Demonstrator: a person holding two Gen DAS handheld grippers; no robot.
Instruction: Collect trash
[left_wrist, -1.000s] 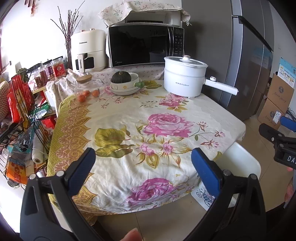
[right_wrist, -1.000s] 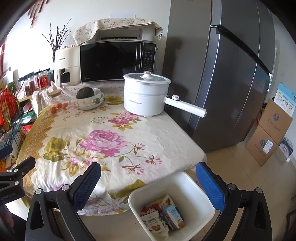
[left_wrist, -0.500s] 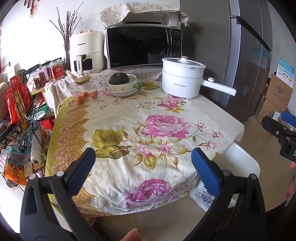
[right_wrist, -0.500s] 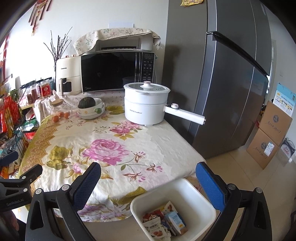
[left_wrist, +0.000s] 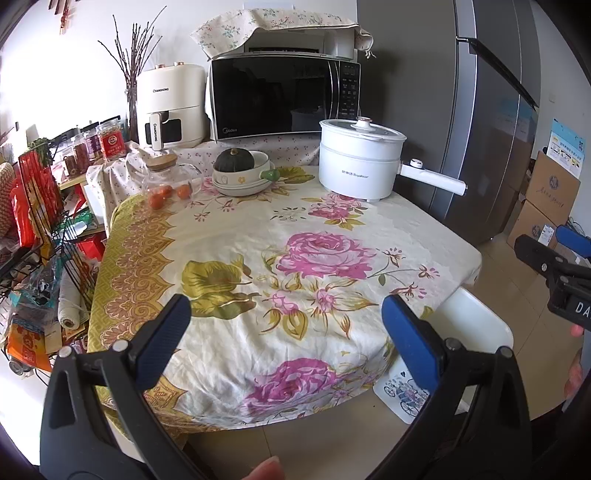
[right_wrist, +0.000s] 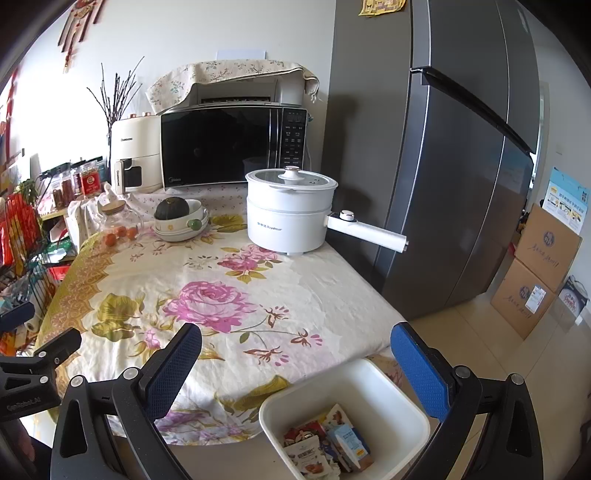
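A white bin (right_wrist: 388, 391) stands on the floor at the table's near right corner; it holds several snack packets and a small carton (right_wrist: 328, 443). In the left wrist view only its rim (left_wrist: 476, 321) shows past the table edge. My left gripper (left_wrist: 284, 325) is open and empty, held back from the table's near edge. My right gripper (right_wrist: 295, 354) is open and empty, above and behind the bin. No loose trash shows on the floral tablecloth (left_wrist: 288, 266).
On the table's far side stand a white electric pot (right_wrist: 288, 214) with a long handle, a bowl with a dark squash (right_wrist: 177, 218) and a glass jar of tomatoes (right_wrist: 118, 225). Microwave (right_wrist: 229, 144), grey fridge (right_wrist: 461, 166), cardboard boxes (right_wrist: 535, 280), wire rack (left_wrist: 37, 229).
Both grippers have drawn back and risen a little from the table; the view now takes in more of the room. Both stay open and empty.
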